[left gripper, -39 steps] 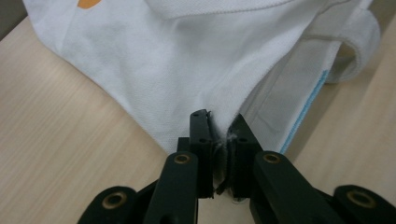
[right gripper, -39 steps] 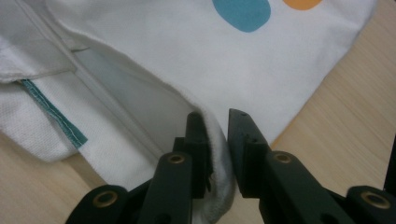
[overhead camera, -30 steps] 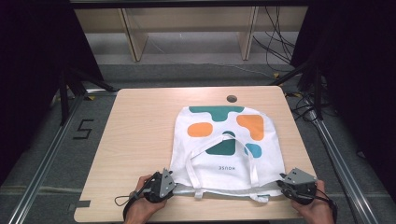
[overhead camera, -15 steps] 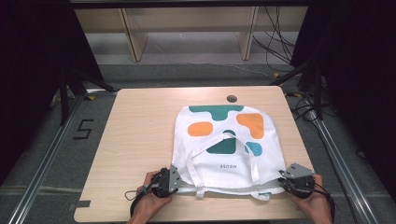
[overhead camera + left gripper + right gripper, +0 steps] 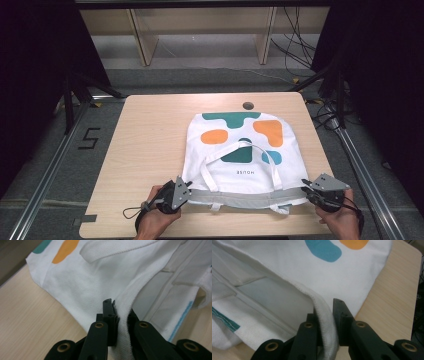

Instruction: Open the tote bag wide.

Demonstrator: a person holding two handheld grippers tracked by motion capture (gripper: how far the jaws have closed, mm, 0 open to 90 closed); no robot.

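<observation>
High view: white tote bag [image 5: 240, 150] flat on the tabletop [image 5: 150, 145], printed side up, mouth hem along the near edge, bottom toward the small round hole [image 5: 247, 106] at the far edge. Long axis of the hem crosswise, one end per hand. Left hand-held gripper [image 5: 186, 189] at the bag's near left corner, right hand-held gripper [image 5: 306, 190] at the near right corner, each equally close to its own end. One strap [image 5: 235, 150] looped across the bag's middle.

Left gripper view: jaws just closing, now clamped on the thick upper hem [image 5: 122, 322]; bag body spread beyond the jaws.

Right gripper view: jaws likewise just closing, pinching the upper hem [image 5: 324, 322]; lower layer apart beneath, so likely a lift to open the mouth.
</observation>
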